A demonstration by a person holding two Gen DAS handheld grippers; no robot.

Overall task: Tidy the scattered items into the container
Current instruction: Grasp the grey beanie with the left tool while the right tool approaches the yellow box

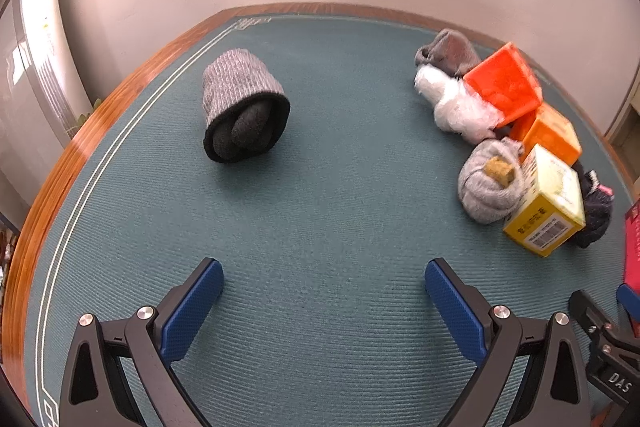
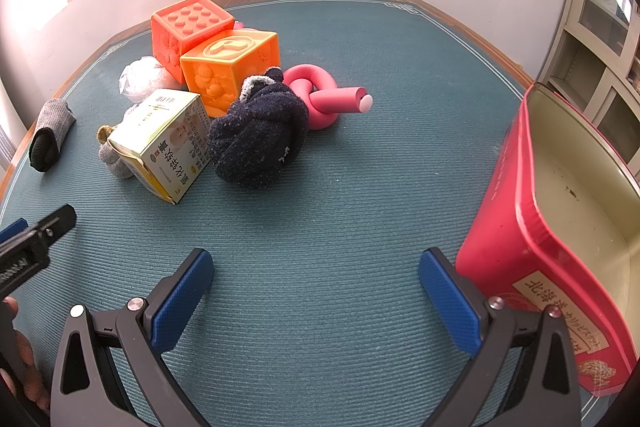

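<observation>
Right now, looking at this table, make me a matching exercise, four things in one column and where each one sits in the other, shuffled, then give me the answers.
Things
1. red tin
2. pink foam tube
3. striped grey sock roll
4. yellow carton

Places
A. alone on the mat, apart from the pile
B. at the right edge, beside the right tool
C. behind the navy sock bundle, knotted
D. at the front of the pile, ahead of the orange cube

Pairs: 1-B, 2-C, 3-A, 4-D
</observation>
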